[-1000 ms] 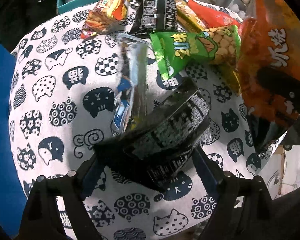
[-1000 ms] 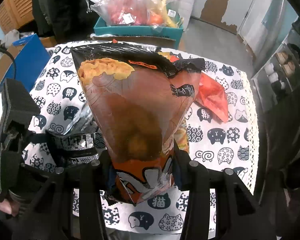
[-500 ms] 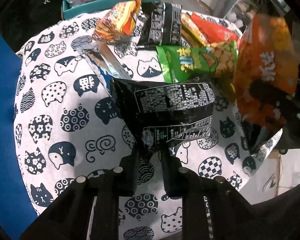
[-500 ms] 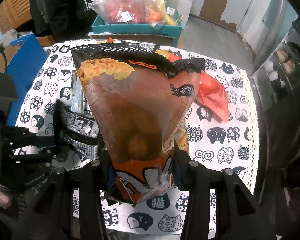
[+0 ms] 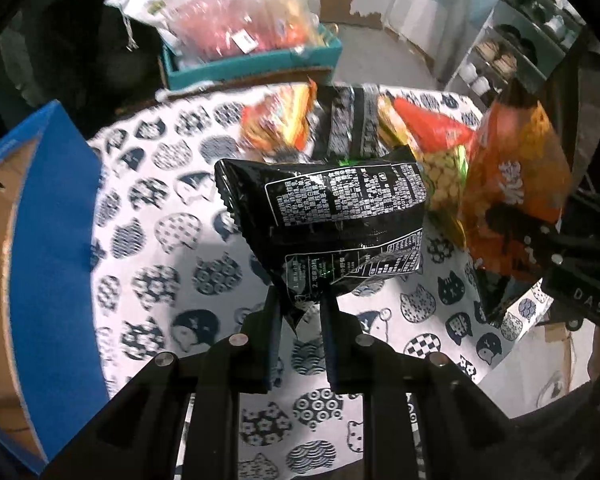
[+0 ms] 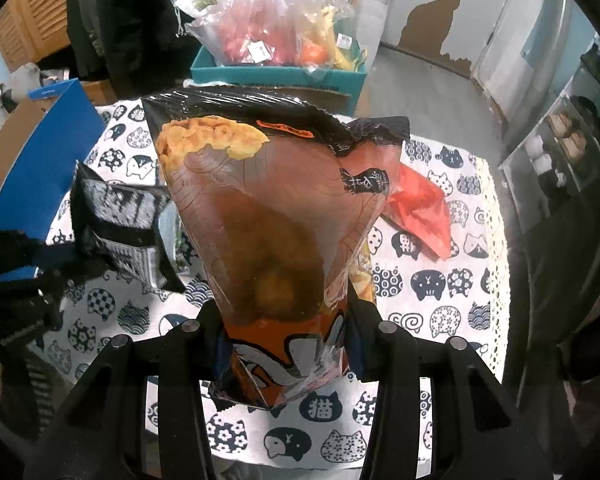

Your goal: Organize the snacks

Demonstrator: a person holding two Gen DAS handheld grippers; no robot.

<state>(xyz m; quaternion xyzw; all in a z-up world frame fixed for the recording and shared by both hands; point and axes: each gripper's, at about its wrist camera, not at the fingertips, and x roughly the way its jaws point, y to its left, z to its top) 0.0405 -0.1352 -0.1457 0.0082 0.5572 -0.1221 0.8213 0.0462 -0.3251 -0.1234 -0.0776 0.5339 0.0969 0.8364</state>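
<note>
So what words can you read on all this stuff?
"DAS": on the right gripper, seen from the left wrist view; the rest is cut off.
"猫": on the cat-print tablecloth.
Black snack bag: white print, too small to read.
Orange snack bag: characters too blurred to read.

Grey floor (image 6: 428, 80); patchy peeling wall (image 6: 432, 0); wooden louvred door (image 6: 20, 28); shelf unit (image 6: 572, 128) at right.

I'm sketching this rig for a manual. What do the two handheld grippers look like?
Both are matte black. The left gripper and right gripper each have two flat fingers on angular, strut-like linkages with silver round screw heads. In the left view, the right gripper's body shows white lettering, "DAS". No cables are visible.
</note>
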